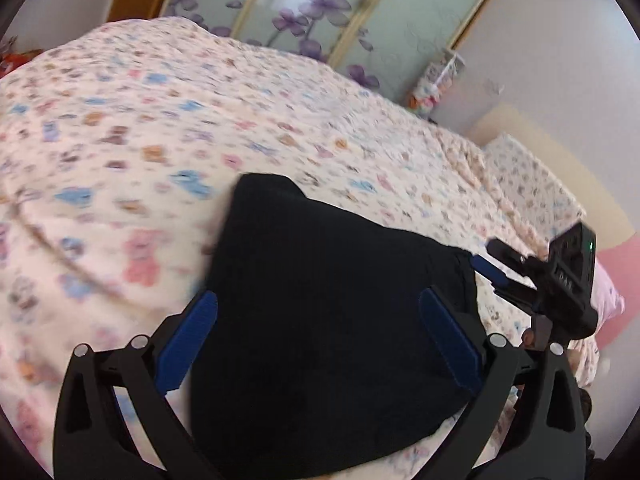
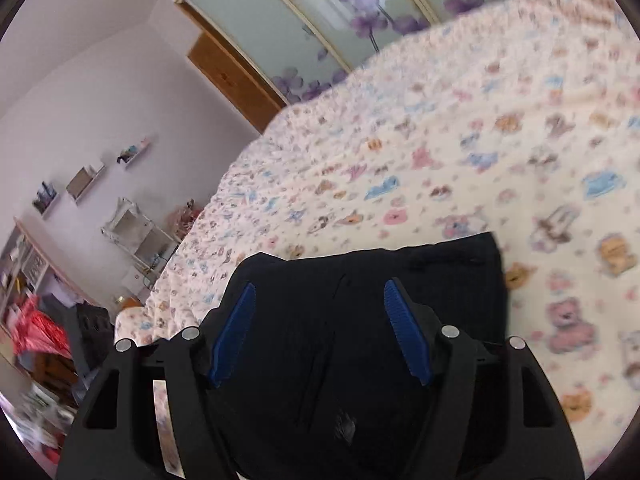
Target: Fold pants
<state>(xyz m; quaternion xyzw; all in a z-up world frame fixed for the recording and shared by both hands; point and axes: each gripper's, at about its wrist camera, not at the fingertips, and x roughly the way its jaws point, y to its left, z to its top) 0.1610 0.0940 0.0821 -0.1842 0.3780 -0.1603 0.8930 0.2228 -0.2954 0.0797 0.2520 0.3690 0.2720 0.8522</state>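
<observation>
While your two grippers hang over it, the bed [image 1: 200, 128] with its bear-print cover fills most of both views, bare and open on the far side. Beyond its far edge stand the flowered wardrobe doors [image 1: 320, 12]; shelves [image 2: 86, 178] hang on the wall at left. The black pants [image 1: 320, 312] lie folded at the near edge. Your left gripper [image 1: 318, 344] has its jaws apart over them, and your right gripper [image 2: 320, 332] likewise, gripping nothing.
</observation>
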